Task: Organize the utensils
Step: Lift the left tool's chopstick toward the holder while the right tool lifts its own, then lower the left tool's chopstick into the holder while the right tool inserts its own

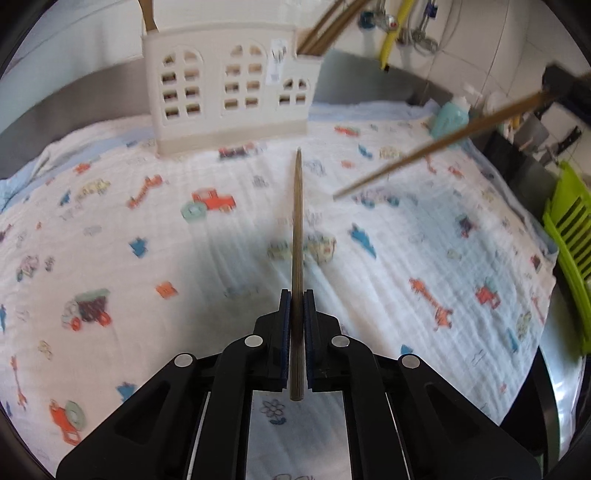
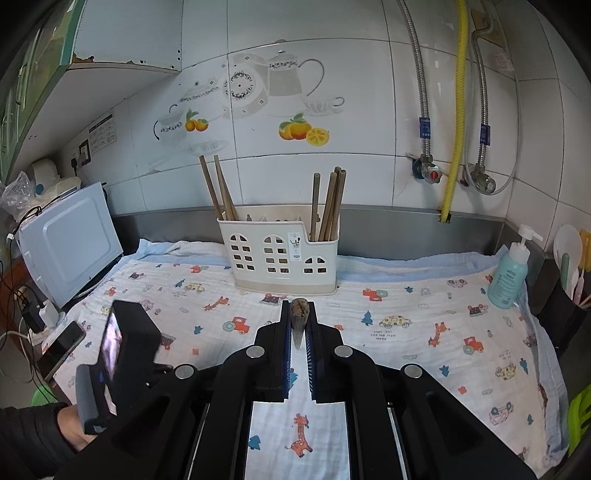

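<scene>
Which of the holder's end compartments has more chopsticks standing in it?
The right-hand end of the cream plastic utensil holder: a bundle of brown wooden chopsticks stands there, while only a pair of chopsticks leans in the left end.

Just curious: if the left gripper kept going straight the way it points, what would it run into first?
Probably the printed cloth: the left gripper, shut on a chopstick, points downward short of the white utensil holder. Depth is unclear.

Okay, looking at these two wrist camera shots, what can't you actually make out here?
- Left wrist view: the holder's contents are blurred, and the chopsticks in it are cut off by the top edge.
- Left wrist view: the right gripper holding the slanted chopstick is a blurred dark shape at the right edge.
- Right wrist view: the held chopstick shows end-on, its length hidden.
- Right wrist view: the holder's label is too small to read.
</scene>
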A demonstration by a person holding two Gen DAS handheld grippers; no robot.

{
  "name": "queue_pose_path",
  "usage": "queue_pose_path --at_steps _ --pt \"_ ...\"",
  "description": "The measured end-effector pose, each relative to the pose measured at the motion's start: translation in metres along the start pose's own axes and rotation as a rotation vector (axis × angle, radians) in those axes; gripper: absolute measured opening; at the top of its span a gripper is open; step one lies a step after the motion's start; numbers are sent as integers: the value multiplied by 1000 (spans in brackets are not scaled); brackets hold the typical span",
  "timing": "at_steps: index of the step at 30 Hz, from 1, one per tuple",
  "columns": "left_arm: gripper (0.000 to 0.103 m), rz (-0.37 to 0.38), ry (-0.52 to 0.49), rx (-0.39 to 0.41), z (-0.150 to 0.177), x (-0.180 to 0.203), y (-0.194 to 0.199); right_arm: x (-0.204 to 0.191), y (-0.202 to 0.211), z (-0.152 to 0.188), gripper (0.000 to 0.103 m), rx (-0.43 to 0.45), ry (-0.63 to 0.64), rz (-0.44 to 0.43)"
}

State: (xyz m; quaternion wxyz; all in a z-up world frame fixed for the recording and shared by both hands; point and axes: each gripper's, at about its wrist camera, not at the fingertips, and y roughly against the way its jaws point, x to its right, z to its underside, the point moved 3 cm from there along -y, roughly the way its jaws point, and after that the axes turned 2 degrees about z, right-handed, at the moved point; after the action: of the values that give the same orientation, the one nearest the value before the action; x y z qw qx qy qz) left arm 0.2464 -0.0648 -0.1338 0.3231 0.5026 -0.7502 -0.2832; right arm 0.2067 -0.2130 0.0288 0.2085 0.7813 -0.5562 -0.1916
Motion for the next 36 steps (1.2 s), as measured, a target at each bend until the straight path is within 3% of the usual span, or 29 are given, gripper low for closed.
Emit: queue_pose_path --at_steps 10,18,27,36 --pt "5 38 -9 173 -38 -5 57 -4 -2 -11 7 3 27 -16" --pt "5 27 -41 214 -62 -12 75 -7 -4 -38 7 -1 39 -85" --pt "5 15 -61 249 -93 -24 91 -15 -4 -99 7 24 78 -149" --pt "5 -4 -91 296 -133 -34 111 -8 -14 -171 7 75 88 -132"
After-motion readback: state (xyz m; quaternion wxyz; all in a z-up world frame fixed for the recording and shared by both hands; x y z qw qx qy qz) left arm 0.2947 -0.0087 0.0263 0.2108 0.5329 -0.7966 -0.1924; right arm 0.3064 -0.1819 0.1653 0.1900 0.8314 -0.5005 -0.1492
